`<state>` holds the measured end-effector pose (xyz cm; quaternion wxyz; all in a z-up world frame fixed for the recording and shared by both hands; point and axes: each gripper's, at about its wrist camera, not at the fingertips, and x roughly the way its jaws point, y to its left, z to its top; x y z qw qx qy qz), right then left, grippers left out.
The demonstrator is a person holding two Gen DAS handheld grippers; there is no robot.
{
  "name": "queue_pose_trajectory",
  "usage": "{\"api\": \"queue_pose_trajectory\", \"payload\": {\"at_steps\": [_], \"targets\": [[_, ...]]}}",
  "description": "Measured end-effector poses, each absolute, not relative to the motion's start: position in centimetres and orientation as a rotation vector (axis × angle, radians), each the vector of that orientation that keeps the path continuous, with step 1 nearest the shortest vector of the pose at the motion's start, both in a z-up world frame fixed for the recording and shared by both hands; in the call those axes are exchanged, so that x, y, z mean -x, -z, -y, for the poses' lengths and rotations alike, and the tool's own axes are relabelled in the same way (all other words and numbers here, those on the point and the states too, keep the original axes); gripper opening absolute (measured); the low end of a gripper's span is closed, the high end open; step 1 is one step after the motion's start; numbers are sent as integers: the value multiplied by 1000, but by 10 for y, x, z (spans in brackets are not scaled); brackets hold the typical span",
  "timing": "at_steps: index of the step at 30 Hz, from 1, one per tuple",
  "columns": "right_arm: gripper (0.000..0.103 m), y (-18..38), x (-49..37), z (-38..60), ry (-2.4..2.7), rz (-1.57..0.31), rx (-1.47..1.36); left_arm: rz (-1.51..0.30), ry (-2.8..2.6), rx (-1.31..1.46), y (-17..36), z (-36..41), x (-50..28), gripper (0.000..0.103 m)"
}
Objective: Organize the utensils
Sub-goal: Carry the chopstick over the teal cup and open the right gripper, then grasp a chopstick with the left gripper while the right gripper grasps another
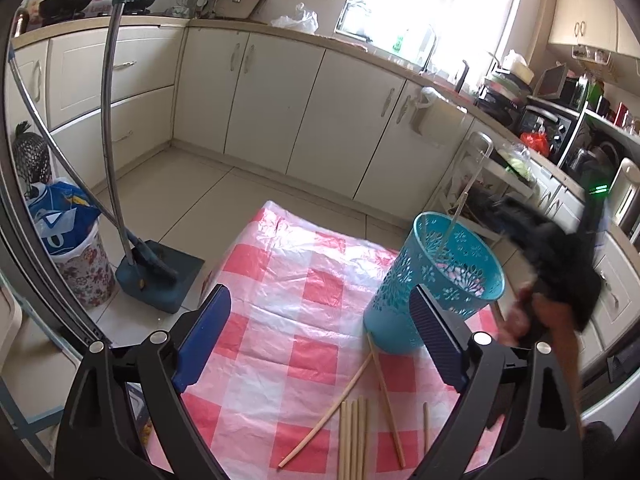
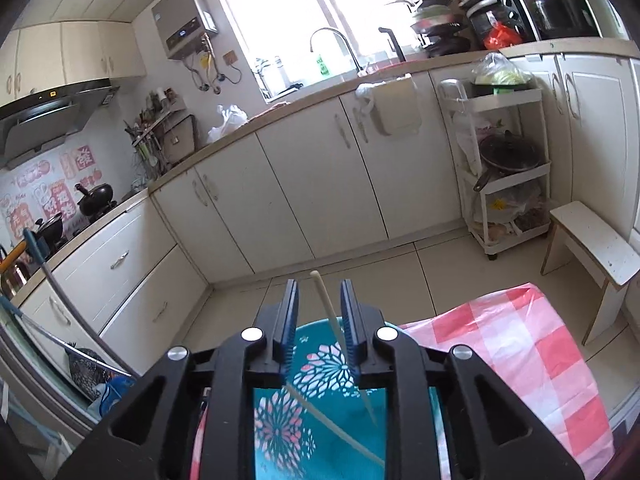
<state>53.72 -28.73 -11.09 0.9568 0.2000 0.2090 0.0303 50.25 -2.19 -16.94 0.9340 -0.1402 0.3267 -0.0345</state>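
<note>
A teal cut-out basket [image 1: 440, 280] stands on the pink-and-white checked tablecloth [image 1: 288, 280]. Several wooden chopsticks [image 1: 356, 432] lie loose on the cloth in front of it. My left gripper [image 1: 320, 296] hovers wide open over the cloth, holding nothing. My right gripper [image 2: 319, 286], blurred in the left wrist view [image 1: 552, 248], is above the basket [image 2: 320, 420]. One pale chopstick [image 2: 330, 312] stands between its slightly parted fingers with gaps beside it, its lower end down in the basket. Another chopstick [image 2: 332, 428] lies slanted inside.
A broom and blue dustpan [image 1: 152, 272] lean beside a floral bin [image 1: 80, 264] left of the table. A white stool [image 2: 592, 248] and a white trolley [image 2: 504, 168] stand to the right. Cream cabinets [image 1: 280, 100] line the far walls.
</note>
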Motion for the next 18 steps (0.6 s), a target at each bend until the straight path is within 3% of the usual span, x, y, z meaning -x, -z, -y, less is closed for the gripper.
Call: {"api": "queue_pose_trajectory", "payload": {"at_steps": [6,12,18], "targets": [[29,103,-449,294,-61,-411,-366,-697,55,224,174,21,-506,87],[29,187,-397,280,-21,-724,-271,-784,62,156,191,22,-514,88],[20,252,-392,279,34,-893,-266,-961,131,27,240,45,-529,89]]}}
